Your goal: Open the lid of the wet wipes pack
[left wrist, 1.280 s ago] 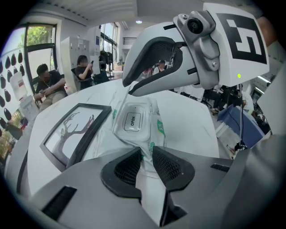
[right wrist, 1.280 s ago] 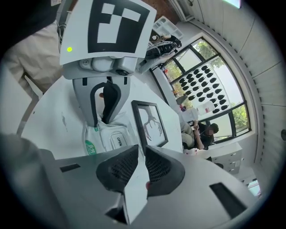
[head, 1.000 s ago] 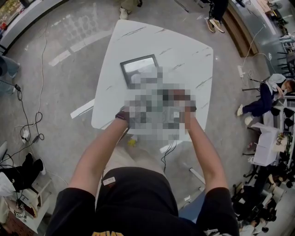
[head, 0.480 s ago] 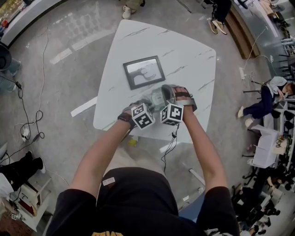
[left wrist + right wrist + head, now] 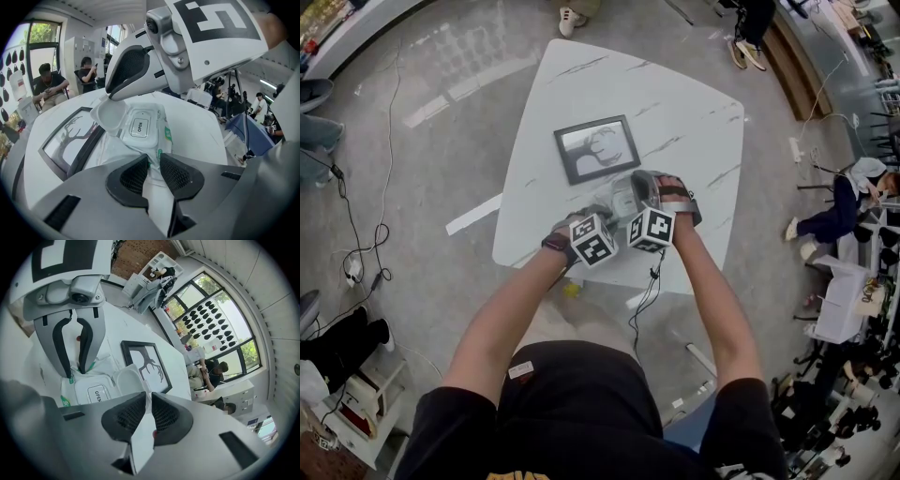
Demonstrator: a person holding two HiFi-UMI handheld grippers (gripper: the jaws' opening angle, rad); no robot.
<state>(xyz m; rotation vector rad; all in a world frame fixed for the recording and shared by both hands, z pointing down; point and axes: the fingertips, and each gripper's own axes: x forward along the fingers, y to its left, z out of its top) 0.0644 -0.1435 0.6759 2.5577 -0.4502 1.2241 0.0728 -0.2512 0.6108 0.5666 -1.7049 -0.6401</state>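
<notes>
**A:** Progress status, nearest item first?

**B:** We read the left gripper (image 5: 153,159) as clamped on the near end of the wet wipes pack (image 5: 152,137), low centre of its view; the pack is over the table (image 5: 197,112); the right gripper (image 5: 149,401) is pinched on a thin white edge, which we judge to be the lip of the lid (image 5: 108,117); the lid stands swung up, left of centre; we rate the opening as done or nearly so; what remains is releasing it.

**A:** What can we not verify?

**B:** The hinge is hidden behind the lid; in the head view the marker cubes and hands cover most of the pack; further off, the picture frame (image 5: 65,140) is cut off by the near jaw body at lower left.
</notes>
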